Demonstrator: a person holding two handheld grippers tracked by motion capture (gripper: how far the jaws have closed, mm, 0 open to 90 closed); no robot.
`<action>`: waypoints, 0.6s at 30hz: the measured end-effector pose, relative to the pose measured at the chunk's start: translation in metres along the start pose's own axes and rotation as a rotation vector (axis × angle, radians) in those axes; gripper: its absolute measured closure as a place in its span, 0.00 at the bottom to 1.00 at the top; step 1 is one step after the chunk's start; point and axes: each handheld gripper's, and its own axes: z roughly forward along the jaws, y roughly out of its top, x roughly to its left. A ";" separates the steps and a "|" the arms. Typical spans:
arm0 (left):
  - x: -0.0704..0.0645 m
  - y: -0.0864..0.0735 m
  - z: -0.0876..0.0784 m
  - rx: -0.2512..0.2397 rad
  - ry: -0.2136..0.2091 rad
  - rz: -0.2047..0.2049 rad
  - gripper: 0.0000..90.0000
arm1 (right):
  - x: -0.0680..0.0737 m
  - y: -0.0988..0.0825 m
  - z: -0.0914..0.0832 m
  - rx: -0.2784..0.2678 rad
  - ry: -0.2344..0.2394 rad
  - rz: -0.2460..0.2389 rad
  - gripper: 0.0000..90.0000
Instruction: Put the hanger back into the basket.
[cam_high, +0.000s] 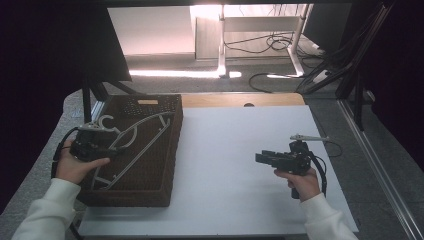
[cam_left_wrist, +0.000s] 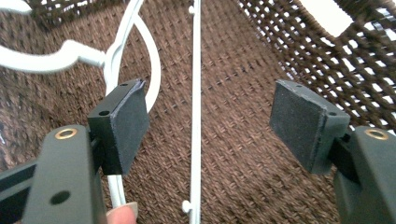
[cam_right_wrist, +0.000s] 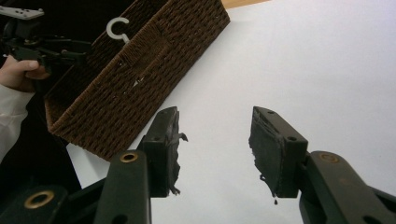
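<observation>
A white wire clothes hanger (cam_high: 135, 142) lies slantwise in a dark brown woven basket (cam_high: 169, 155) at the table's left. My left gripper (cam_high: 117, 150) reaches over the basket's left wall and is open. In the left gripper view a thin straight bar of the hanger (cam_left_wrist: 196, 116) runs between the two pads without touching either, and a curved part passes behind the left pad (cam_left_wrist: 128, 123). My right gripper (cam_high: 259, 158) hovers over the white table sheet (cam_high: 235, 170) at the right. It points left and is open, with nothing between its fingers (cam_right_wrist: 215, 149).
The basket (cam_right_wrist: 140, 79) sits on the sheet's left edge, with the hanger's hook (cam_right_wrist: 117, 27) poking above its rim. A wooden strip (cam_high: 240, 100) borders the table's far side. Beyond it lie floor cables and desk legs (cam_high: 222, 45). Grey carpet flanks the table.
</observation>
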 end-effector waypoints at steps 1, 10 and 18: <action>-0.003 0.000 -0.001 -0.003 -0.006 0.003 0.30 | -0.001 0.000 0.000 0.000 0.000 -0.003 0.57; -0.034 0.002 -0.002 -0.064 -0.108 0.005 0.31 | -0.004 0.000 0.006 0.023 0.012 -0.040 0.52; -0.063 -0.005 0.002 -0.115 -0.166 -0.020 0.31 | 0.001 -0.005 0.009 0.067 -0.044 -0.145 0.41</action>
